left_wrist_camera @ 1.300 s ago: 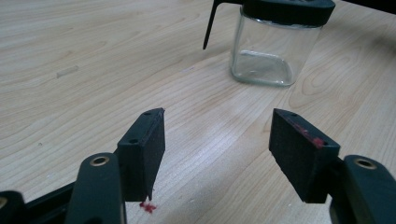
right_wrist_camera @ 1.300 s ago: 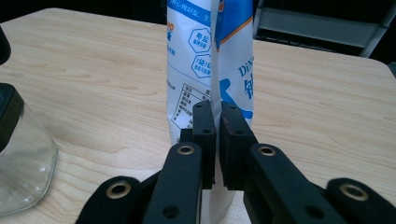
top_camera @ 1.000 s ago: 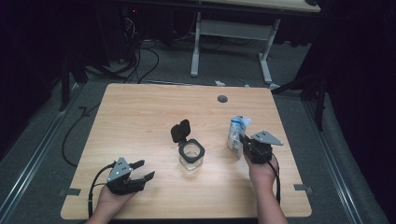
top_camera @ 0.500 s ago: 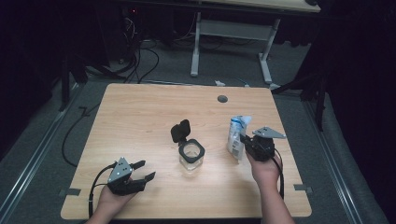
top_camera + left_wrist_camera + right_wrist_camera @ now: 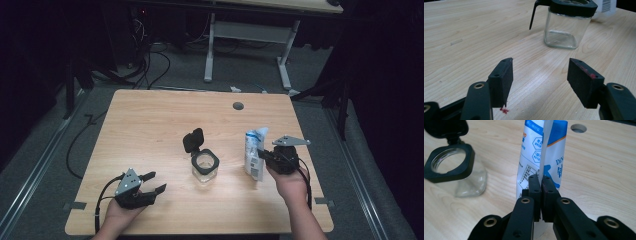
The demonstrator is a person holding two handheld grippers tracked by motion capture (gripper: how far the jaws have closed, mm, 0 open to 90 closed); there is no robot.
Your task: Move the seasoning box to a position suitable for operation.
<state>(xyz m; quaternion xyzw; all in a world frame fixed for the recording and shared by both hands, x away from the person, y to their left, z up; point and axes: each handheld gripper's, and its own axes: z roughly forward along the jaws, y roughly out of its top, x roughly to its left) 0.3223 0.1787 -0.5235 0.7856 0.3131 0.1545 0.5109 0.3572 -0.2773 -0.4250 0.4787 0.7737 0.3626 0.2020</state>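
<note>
A white and blue printed pouch stands upright right of the table's middle, and my right gripper is shut on its back seam. In the right gripper view the black jaws pinch the pouch about halfway up, the right gripper pads pressed together on the seam. A clear glass jar with a black collar and flipped-open black lid stands at the centre; the jar is open and looks empty. My left gripper rests open near the front left edge, the left gripper pointing toward the jar.
The wooden table has a round cable hole at the back right. Tape marks sit at the front corners. Dark floor, cables and another table's legs lie beyond the far edge.
My right gripper has risen slightly with the pouch, which now sits a little higher and more upright. The left gripper and the jar have not moved.
</note>
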